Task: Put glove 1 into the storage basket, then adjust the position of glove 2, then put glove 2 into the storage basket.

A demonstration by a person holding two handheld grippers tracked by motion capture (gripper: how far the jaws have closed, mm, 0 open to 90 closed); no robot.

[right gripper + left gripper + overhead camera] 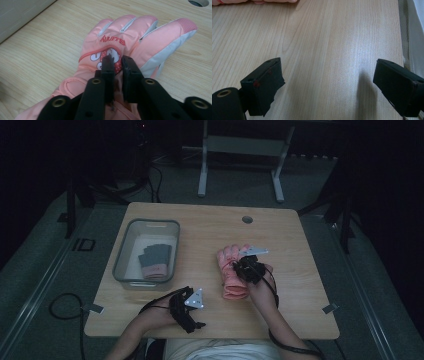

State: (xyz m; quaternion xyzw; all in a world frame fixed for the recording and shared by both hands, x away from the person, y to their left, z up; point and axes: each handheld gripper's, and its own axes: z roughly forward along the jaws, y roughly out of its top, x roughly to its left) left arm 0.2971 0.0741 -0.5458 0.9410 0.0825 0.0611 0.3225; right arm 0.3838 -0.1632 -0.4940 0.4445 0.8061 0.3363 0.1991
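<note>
Pinching the pink ski glove (130, 42) at its back, right gripper (117, 61) fingers narrow, a fold of fabric between them. Glove flat on the table (200, 227), right of the grey bin (120, 257) holding its grey mate (154, 259). Best squeezed firmly before lifting toward that bin. Left gripper (328, 82) fingers wide, nothing between, nearer the person than the bin.

Pink glove (130, 40) with pale grey panels along thumb and between fingers, red lettering across the back, a cartoon patch in white with red dotted part. Light wood surface (210, 227) with fine darker grain. Grey glove (155, 256) with pink cuff, inside a grey bin (121, 255) with white bottom. Black left hand-held gripper (327, 85), small red marks on one pad. Black right hand-held gripper (117, 67) with brass-coloured rivets.
</note>
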